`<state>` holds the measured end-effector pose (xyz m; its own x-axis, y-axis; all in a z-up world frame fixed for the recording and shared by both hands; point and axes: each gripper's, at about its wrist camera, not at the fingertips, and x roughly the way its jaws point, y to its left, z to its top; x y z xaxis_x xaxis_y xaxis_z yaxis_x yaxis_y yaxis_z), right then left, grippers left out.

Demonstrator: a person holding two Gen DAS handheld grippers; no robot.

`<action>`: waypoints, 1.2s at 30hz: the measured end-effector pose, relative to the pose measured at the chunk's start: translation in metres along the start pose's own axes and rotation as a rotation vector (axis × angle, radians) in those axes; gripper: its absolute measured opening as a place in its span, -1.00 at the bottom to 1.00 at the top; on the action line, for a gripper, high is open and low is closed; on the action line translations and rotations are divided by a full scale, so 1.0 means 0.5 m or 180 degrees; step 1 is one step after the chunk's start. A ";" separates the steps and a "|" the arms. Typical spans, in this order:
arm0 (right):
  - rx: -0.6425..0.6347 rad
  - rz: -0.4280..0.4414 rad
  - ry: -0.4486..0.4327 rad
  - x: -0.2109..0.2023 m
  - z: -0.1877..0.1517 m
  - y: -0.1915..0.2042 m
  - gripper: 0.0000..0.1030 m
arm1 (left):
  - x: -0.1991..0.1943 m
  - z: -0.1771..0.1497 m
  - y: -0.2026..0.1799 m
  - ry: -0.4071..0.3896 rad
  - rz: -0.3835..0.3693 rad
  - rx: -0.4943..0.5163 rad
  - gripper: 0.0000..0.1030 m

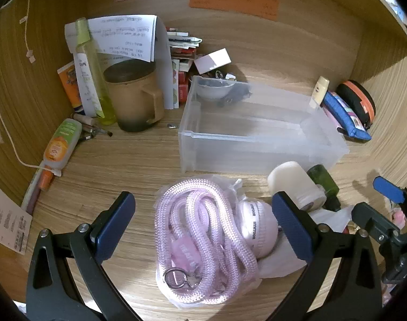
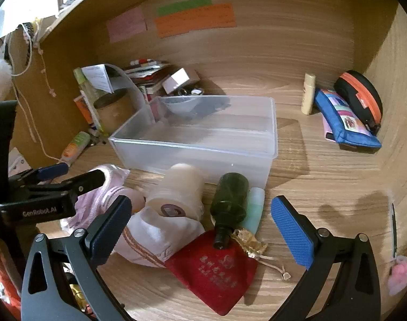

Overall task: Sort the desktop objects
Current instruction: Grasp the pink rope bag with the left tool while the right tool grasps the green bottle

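Observation:
A clear plastic bin [image 1: 259,144] stands on the wooden desk; it also shows in the right wrist view [image 2: 198,144]. My left gripper [image 1: 203,224] is open, its fingers either side of a bagged pink rope [image 1: 203,243] lying on the desk. My right gripper [image 2: 200,227] is open over a pile: a dark green bottle [image 2: 229,200], a cream jar [image 2: 179,190], a red pouch [image 2: 214,270], a white cloth bag [image 2: 155,238] and a mint tube [image 2: 254,208]. Neither gripper holds anything.
A brown mug [image 1: 135,96], bottles, tubes and papers crowd the back left corner. A blue pouch [image 2: 342,117], a black and orange case [image 2: 361,96] and a cream tube [image 2: 309,93] lie at the back right. Wooden walls enclose three sides.

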<state>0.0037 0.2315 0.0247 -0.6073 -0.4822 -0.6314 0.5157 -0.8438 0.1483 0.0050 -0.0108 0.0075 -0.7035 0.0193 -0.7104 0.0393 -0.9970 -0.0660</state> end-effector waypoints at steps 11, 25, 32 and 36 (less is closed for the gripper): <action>0.0012 0.0271 -0.0070 0.002 0.011 -0.051 1.00 | -0.026 0.008 0.027 -0.0143 -0.0023 -0.0087 1.00; 0.0101 0.0238 0.0404 0.073 0.038 -0.138 0.75 | 0.055 0.020 0.035 0.0917 -0.0377 0.0010 1.00; 0.0109 0.0367 0.0834 0.140 0.025 -0.140 0.32 | 0.091 0.021 0.043 0.1132 -0.0541 -0.0150 1.00; -0.0066 0.0362 0.0915 0.161 0.025 -0.113 0.15 | 0.107 0.029 0.049 0.1209 -0.0662 -0.0225 1.00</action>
<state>-0.0820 0.2376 -0.0247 -0.3505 -0.4844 -0.8015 0.5846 -0.7818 0.2168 -0.0420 -0.0353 -0.0220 -0.3911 0.2582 -0.8834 -0.0177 -0.9618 -0.2733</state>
